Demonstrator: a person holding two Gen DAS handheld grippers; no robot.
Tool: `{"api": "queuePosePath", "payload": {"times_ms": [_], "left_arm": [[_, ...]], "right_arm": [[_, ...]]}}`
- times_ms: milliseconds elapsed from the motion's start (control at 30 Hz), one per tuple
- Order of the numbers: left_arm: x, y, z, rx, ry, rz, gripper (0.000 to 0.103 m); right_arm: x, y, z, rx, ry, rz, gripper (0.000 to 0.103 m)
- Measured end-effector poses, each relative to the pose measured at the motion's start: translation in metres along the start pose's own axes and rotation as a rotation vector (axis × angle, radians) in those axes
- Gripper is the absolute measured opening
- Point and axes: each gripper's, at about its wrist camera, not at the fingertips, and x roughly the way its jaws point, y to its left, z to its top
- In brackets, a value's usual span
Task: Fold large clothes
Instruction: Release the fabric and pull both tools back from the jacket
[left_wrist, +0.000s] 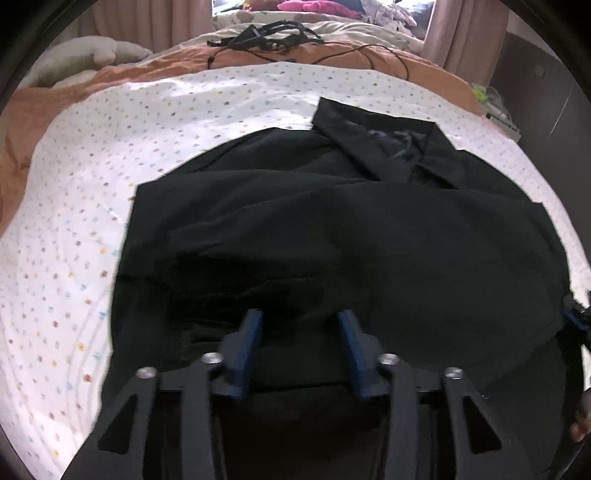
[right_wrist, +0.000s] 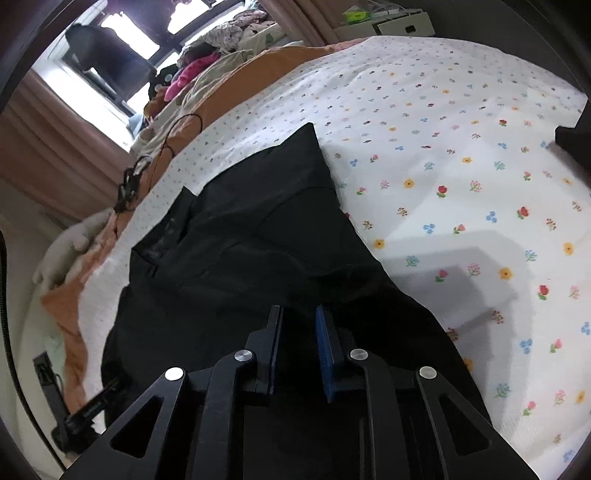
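Blue-padded fingers of the left gripper (left_wrist: 301, 332) stand part open over the near hem of a large black collared shirt of thin woven cloth (left_wrist: 332, 229), dark fabric lying between the pads with no pinch visible; whether cloth is actually caught cannot be told; the right gripper (right_wrist: 298, 328) shows a much narrower gap, its pads low against the same garment's near right edge, a grip likely but not certain; from both tools the shirt runs straight away toward its collar (left_wrist: 373, 147) at the far end, long axis along the line each gripper points; it lies spread on a white flower-print bedsheet (right_wrist: 443, 155); each hand sits at its own near corner, neither closer to the collar, so a hem-to-collar fold looks the coming move.
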Motion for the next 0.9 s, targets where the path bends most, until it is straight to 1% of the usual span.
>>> {"api": "queuePosePath", "payload": {"times_ms": [100, 133, 167, 200, 267, 300, 333, 367, 400, 433, 500, 567, 600, 633, 700, 767, 900], "left_arm": [[-0.012, 0.009, 0.0, -0.019, 0.002, 0.006, 0.037], [-0.017, 0.011, 0.0, -0.025, -0.004, 0.019, 0.037], [-0.024, 0.013, 0.001, -0.025, -0.016, 0.045, 0.039], [-0.034, 0.015, 0.0, -0.023, -0.034, 0.055, 0.042], [-0.047, 0.02, -0.002, -0.031, -0.045, 0.023, 0.051], [-0.055, 0.022, -0.004, -0.034, -0.049, 0.009, 0.058], [-0.064, 0.023, -0.006, -0.032, -0.057, 0.003, 0.063], [-0.072, 0.023, -0.01, -0.026, -0.066, 0.0, 0.066], [-0.081, 0.023, -0.012, -0.02, -0.076, -0.005, 0.072], [-0.091, 0.023, -0.016, -0.017, -0.087, -0.014, 0.079], [-0.108, 0.024, -0.023, -0.027, -0.104, -0.027, 0.088], [-0.127, 0.026, -0.03, -0.048, -0.123, -0.041, 0.093], [-0.139, 0.028, -0.036, -0.058, -0.131, -0.05, 0.097], [-0.146, 0.028, -0.04, -0.061, -0.138, -0.057, 0.098], [-0.166, 0.027, -0.053, -0.059, -0.158, -0.069, 0.1], [-0.179, 0.027, -0.061, -0.056, -0.169, -0.079, 0.103], [-0.208, 0.026, -0.081, -0.052, -0.186, -0.087, 0.103]], "right_arm": [[-0.004, 0.003, -0.002, -0.021, 0.007, -0.025, 0.019], [-0.008, 0.005, -0.003, -0.03, 0.009, -0.028, 0.02], [-0.01, 0.006, -0.003, -0.034, 0.011, -0.027, 0.022], [-0.014, 0.007, -0.002, -0.037, 0.011, -0.016, 0.025], [-0.024, 0.012, -0.003, -0.047, -0.005, 0.011, 0.041], [-0.033, 0.015, -0.005, -0.058, -0.021, 0.02, 0.043], [-0.039, 0.017, -0.006, -0.067, -0.033, 0.026, 0.048], [-0.042, 0.019, -0.008, -0.073, -0.038, 0.028, 0.056], [-0.048, 0.02, -0.01, -0.08, -0.043, 0.03, 0.06], [-0.055, 0.021, -0.013, -0.086, -0.047, 0.031, 0.067], [-0.065, 0.023, -0.019, -0.099, -0.05, 0.031, 0.073], [-0.078, 0.023, -0.025, -0.108, -0.051, 0.037, 0.087], [-0.085, 0.022, -0.027, -0.109, -0.056, 0.043, 0.09], [-0.091, 0.022, -0.028, -0.108, -0.065, 0.047, 0.095], [-0.106, 0.021, -0.03, -0.088, -0.092, 0.055, 0.097], [-0.118, 0.02, -0.033, -0.076, -0.108, 0.073, 0.103], [-0.139, 0.015, -0.05, -0.075, -0.108, 0.082, 0.103]]}}
